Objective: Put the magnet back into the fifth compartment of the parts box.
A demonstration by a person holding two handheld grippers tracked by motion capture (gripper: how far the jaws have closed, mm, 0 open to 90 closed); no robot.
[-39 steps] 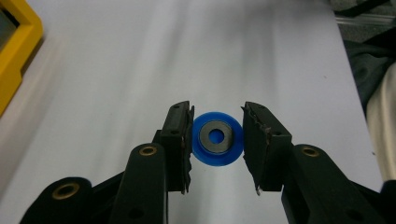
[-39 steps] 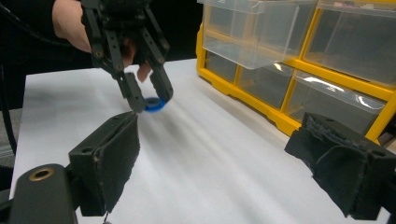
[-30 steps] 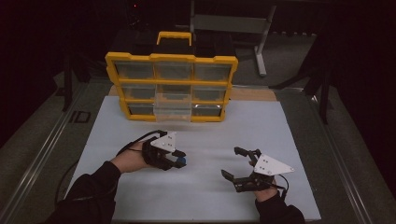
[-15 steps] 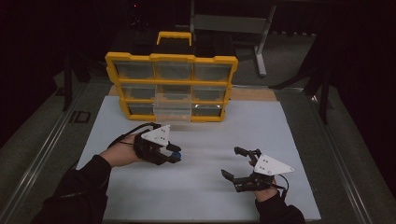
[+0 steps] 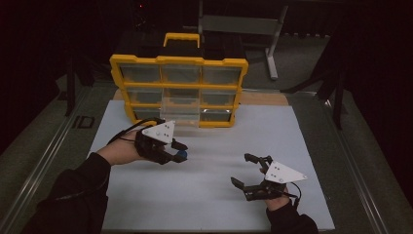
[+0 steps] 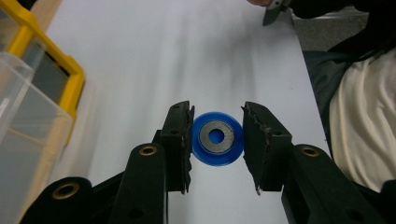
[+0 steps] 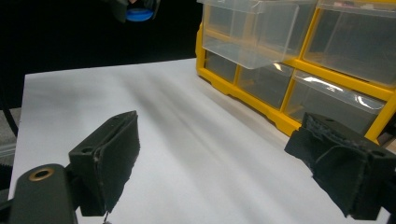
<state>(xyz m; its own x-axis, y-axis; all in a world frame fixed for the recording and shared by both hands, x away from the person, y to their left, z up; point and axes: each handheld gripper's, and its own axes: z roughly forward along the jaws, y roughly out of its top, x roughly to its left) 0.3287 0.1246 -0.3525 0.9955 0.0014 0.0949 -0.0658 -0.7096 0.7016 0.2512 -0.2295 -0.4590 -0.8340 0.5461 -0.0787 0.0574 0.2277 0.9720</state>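
My left gripper (image 5: 179, 150) is shut on a small blue round part (image 6: 217, 138) with a grey metal ring in its middle; both pads press its sides. That blue part (image 5: 181, 156) hangs above the white mat, just in front of the yellow organiser (image 5: 178, 90). One clear drawer (image 5: 180, 110) in the organiser's middle column stands pulled out. Low on the right of the mat, my right gripper (image 5: 246, 170) rests with its jaws wide apart and nothing between them. The right gripper view shows the blue part (image 7: 139, 14) far off at the top and the pulled-out drawer (image 7: 250, 28).
The white mat (image 5: 214, 190) covers the table between dark metal rails (image 5: 44, 161). A grey stand (image 5: 246, 24) sits behind the organiser. A person's dark sleeves enter from the bottom edge.
The left hand has risen and moved toward the organiser with the blue part still in its jaws. The right gripper has stayed where it was.
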